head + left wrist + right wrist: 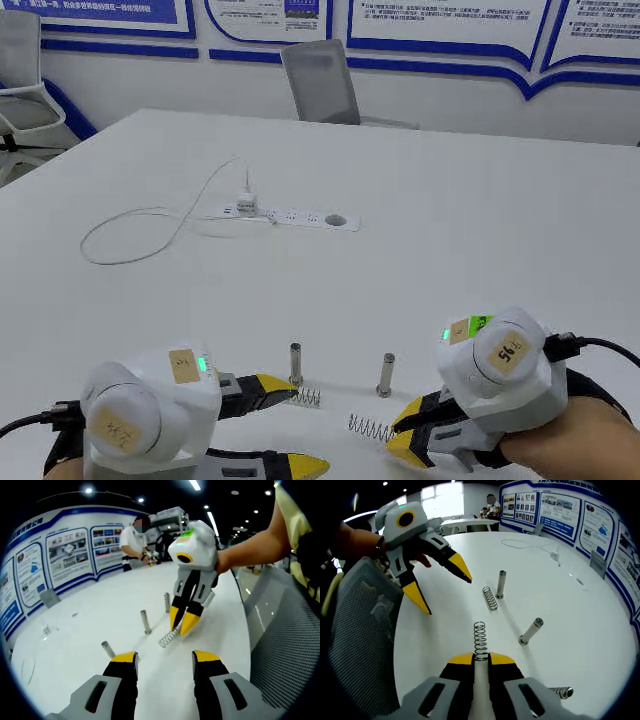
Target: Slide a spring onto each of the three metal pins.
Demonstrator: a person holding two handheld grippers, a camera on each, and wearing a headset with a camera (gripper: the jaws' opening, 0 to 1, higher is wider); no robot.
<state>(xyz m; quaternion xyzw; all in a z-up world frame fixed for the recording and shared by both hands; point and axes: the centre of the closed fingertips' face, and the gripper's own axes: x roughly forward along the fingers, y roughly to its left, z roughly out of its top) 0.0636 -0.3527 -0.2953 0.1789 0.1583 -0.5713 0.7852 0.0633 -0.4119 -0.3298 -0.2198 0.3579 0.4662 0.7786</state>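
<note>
My right gripper [402,432] is shut on one end of a spring [369,428], which sticks out level over the white table [450,250]. In the right gripper view the held spring [480,639] points away from the shut jaws [481,659]. Two bare upright metal pins [295,362] [386,374] stand just beyond. A loose spring [307,397] lies at the foot of the left pin. My left gripper [290,425] is open beside it, holding nothing. A third pin [562,692] seems to carry coils.
A white power strip [290,215] with a plugged charger and a looping cable [130,235] lies mid-table. A grey chair [320,80] stands at the far edge. A person [135,540] stands in the background.
</note>
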